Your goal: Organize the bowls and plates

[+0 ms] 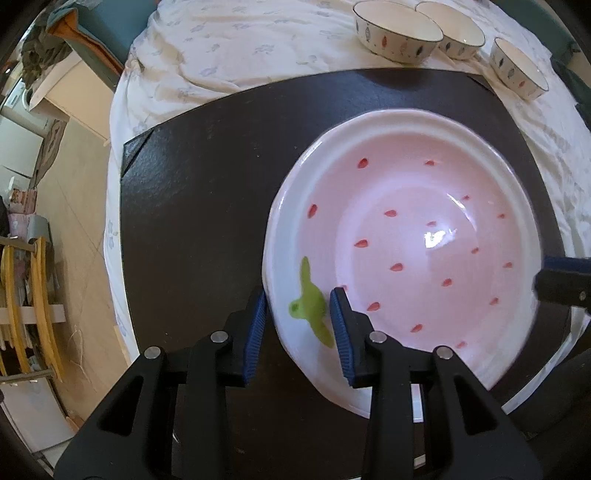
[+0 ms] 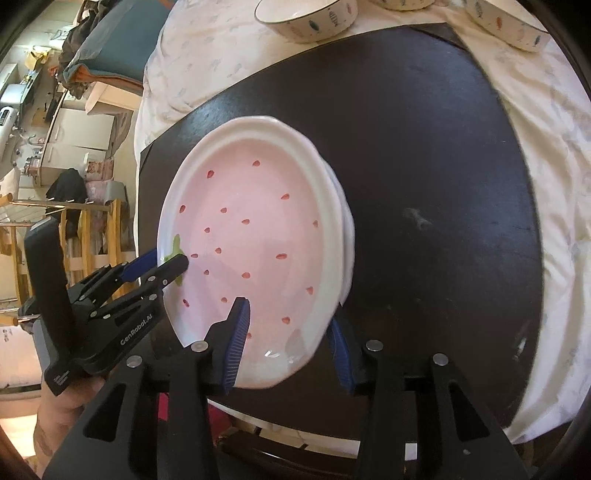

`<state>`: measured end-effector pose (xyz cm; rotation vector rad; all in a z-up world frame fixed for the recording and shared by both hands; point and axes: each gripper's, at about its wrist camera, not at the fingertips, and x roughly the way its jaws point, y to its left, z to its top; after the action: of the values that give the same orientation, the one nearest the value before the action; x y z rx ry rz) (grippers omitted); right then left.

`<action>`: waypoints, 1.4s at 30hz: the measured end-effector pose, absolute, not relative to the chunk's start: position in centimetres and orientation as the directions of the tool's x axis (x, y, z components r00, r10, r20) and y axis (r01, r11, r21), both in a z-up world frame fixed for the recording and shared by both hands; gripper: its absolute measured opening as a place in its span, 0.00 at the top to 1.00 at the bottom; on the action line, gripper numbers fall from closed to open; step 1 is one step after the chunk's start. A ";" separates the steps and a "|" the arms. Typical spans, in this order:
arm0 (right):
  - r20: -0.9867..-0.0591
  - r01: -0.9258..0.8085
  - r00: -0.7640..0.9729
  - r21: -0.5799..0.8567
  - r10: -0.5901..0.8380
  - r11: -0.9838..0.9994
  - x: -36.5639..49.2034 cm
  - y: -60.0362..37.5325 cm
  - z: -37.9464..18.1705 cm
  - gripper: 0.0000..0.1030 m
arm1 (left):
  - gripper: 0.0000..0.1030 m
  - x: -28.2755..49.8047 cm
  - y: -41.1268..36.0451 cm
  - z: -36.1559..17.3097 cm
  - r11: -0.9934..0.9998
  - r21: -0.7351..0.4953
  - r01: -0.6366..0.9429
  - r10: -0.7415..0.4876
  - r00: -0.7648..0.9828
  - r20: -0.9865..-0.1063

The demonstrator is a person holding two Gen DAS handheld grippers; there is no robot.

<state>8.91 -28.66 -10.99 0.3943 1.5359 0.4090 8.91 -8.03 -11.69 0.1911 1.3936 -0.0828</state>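
Plate (image 1: 413, 236), pink with red drop marks, a green stem motif and a broad white rim, occupies the dark mat (image 1: 207, 184) and fills the 3 o'clock half of the left wrist view. In the right wrist view a second white rim (image 2: 345, 236) shows just beneath its 3 o'clock edge, so it appears to sit on, or just above, another plate; whether the two touch cannot be told.

Left gripper (image 1: 298, 325) straddles the rim at the stem motif, one blue pad (image 1: 256, 332) outside and one inside the well. The jaws stand apart, with a gap visible on each side of the rim, so the grip reads as released, not clamped. Right gripper (image 2: 286, 343) straddles the near rim likewise, one pad (image 2: 236, 343) over the pink well and the other below the edge; whether it pinches the rim cannot be told.

Three patterned bowls (image 1: 397, 31) stand on the pale floral cloth (image 1: 236, 48) at 12 to 1 o'clock, well apart from the plate.

Hazards, as judged: with one side unclamped, a lift would tilt the glazed plate and let it slide from the pads; an uneven set-down could chip the rims or leave the stack off-centre.
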 end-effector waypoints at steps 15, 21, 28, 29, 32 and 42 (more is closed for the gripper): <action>-0.891 0.088 0.055 0.454 0.451 0.887 10.0 -29.9 -13.0 0.53 | 0.45 8.7 -5.4 -12.6 0.997 -0.057 0.052 -0.062 0.099 -0.993; -0.887 0.051 0.019 0.462 0.462 0.885 10.3 -28.0 -14.1 0.53 | 0.49 8.4 -5.6 -13.7 0.984 -0.177 0.031 -0.178 0.022 -0.984; -0.912 0.007 -0.003 0.411 0.411 0.912 10.5 -26.7 -14.7 0.55 | 0.55 8.7 -5.5 -13.6 0.979 -0.200 -0.049 -0.199 0.008 -0.980; -0.913 0.004 0.001 0.409 0.409 0.913 10.4 -26.7 -14.6 0.55 | 0.55 8.8 -5.6 -13.6 0.979 -0.196 -0.051 -0.196 0.013 -0.981; -0.911 0.006 0.015 0.413 0.413 0.911 10.6 -26.8 -14.5 0.55 | 0.55 9.8 -5.4 -13.2 0.982 -0.183 -0.054 -0.182 0.029 -0.983; -0.896 0.064 0.078 0.442 0.437 0.895 14.1 -29.0 -14.5 0.55 | 0.55 11.9 -4.9 -12.7 0.982 -0.176 -0.062 -0.172 0.065 -0.983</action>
<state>14.10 -28.97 -14.52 0.4170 1.4789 0.2913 11.87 -4.93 -12.66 -0.1893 1.5067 -0.0837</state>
